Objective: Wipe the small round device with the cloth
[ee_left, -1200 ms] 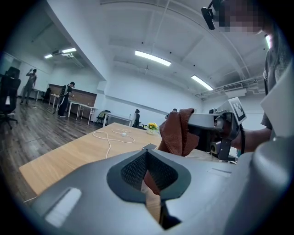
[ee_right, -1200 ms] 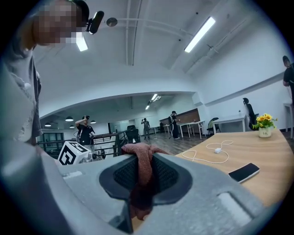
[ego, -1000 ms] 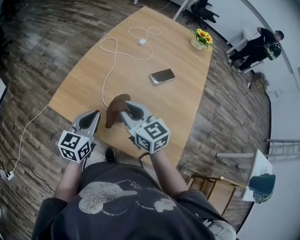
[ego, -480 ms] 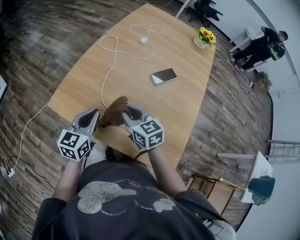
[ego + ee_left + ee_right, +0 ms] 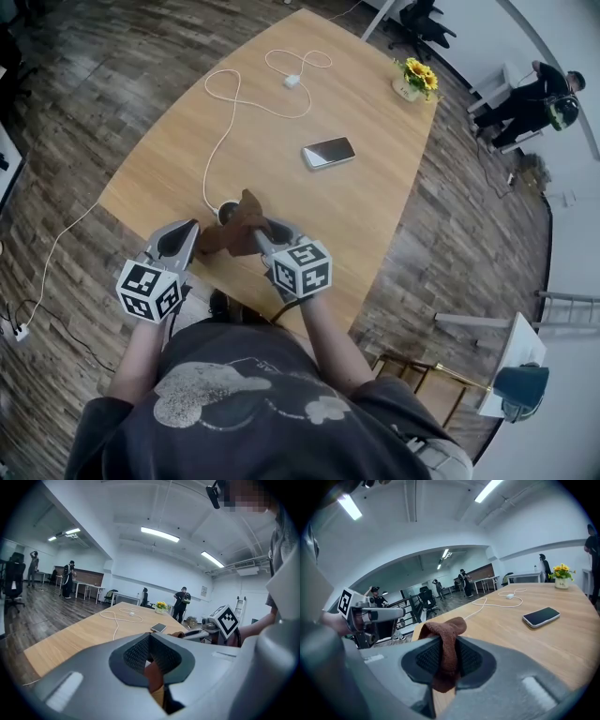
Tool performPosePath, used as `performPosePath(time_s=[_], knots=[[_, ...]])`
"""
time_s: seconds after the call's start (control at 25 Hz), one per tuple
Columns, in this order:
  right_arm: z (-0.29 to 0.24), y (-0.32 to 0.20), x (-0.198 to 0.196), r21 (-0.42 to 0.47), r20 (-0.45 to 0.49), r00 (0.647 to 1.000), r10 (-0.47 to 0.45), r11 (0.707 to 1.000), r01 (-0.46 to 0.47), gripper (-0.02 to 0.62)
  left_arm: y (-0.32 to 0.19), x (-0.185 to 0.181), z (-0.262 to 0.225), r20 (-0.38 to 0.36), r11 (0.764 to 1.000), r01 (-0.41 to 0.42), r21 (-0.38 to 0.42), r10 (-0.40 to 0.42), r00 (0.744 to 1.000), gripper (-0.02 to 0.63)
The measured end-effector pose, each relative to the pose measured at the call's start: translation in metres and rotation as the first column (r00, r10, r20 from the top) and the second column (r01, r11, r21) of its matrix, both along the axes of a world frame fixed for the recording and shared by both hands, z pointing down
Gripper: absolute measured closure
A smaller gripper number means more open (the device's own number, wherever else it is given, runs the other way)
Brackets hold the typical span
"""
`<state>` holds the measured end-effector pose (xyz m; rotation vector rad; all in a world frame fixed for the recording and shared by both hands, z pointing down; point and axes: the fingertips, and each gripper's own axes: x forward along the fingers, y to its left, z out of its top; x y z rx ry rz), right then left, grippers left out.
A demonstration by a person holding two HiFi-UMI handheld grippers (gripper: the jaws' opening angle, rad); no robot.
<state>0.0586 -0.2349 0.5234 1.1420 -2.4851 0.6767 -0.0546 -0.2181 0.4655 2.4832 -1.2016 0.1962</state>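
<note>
Left hand-held gripper [image 5: 190, 236] and right hand-held gripper [image 5: 262, 234] clamp 1 brown cloth [image 5: 239, 228] (bunched, perhaps covering the device [image 5: 225, 212]).

You have two claws, the left claw [image 5: 190, 232] and the right claw [image 5: 265, 232], and one brown cloth [image 5: 240, 231] between them. On the counter [image 5: 361, 211] you can count one small round device [image 5: 225, 211], one phone [image 5: 328, 153], one white charger cable [image 5: 292, 82] and one pot of yellow flowers [image 5: 413, 81].

Bunched brown cloth [image 5: 240, 232] over the small round white-rimmed device [image 5: 225, 211], only its far edge visible.
</note>
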Motion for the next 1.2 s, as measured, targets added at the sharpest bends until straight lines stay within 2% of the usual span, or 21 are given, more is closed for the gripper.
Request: performPosePath(time_s=[0.4,0.72,0.84,1.0,1.2], knots=[[0.021,0.012,0.028,-0.047,-0.036,0.998,0.049,0.998,-0.051,0.541,0.007,0.01,0.003,-0.007,1.0,-0.004,-0.006,0.003,1.0,0.589],[-0.059,0.01,0.047,0.123,0.075,0.995,0.063,0.99,-0.071,0.541,0.003,0.014,-0.004,-0.012,1.0,-0.005,0.012,0.005,1.0,0.589],[-0.08,0.007,0.048,0.159,0.096,0.994,0.059,0.985,-0.074,0.541,0.001,0.013,-0.005,-0.012,1.0,-0.006,0.015,0.006,1.0,0.589],[-0.073,0.009,0.039,0.138,0.101,0.994,0.048,0.988,-0.062,0.541,0.002,0.015,-0.003,-0.012,1.0,-0.014,0.009,0.014,1.0,0.589],[-0.04,0.012,0.019,0.054,0.106,0.994,0.029,0.998,-0.035,0.541,0.001,0.016,-0.002,-0.012,1.0,-0.023,0.006,0.023,1.0,0.589]])
